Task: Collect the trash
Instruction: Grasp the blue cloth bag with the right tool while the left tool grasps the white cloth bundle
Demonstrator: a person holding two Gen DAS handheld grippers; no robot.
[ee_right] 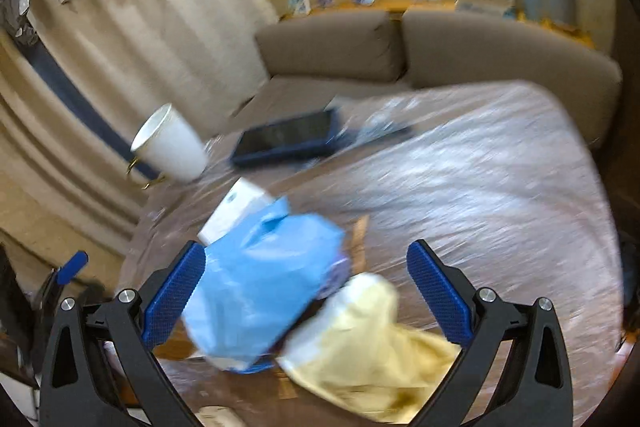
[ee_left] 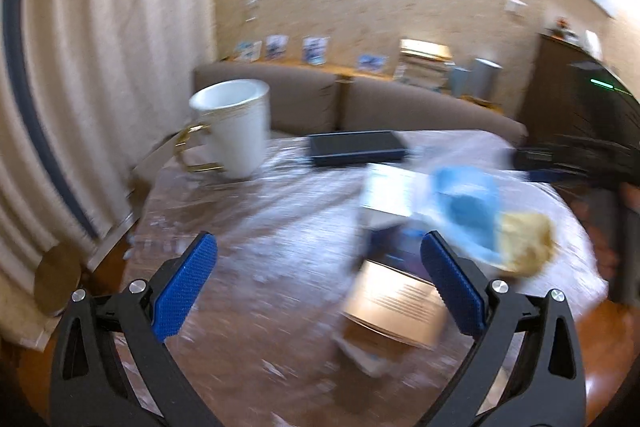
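Observation:
Both views are motion-blurred. A crumpled blue plastic wrapper (ee_right: 260,287) and a pale yellow wrapper (ee_right: 368,339) lie on the plastic-covered table (ee_right: 480,187), in the gap of my open right gripper (ee_right: 306,297). The blue wrapper reaches close to the left pad (ee_right: 176,299); I cannot tell whether they touch. In the left wrist view the same blue wrapper (ee_left: 468,211) and yellow wrapper (ee_left: 524,243) sit to the right of my open left gripper (ee_left: 318,283), which has nothing between its fingers. A tan cardboard box (ee_left: 396,303) lies just inside the right pad (ee_left: 452,287).
A white mug with a gold handle (ee_left: 236,127) stands at the table's far left. A dark tablet (ee_left: 356,147) lies at the far edge and a white box (ee_right: 236,207) behind the wrappers. A brown sofa (ee_right: 480,43) and curtains (ee_left: 100,67) surround the table.

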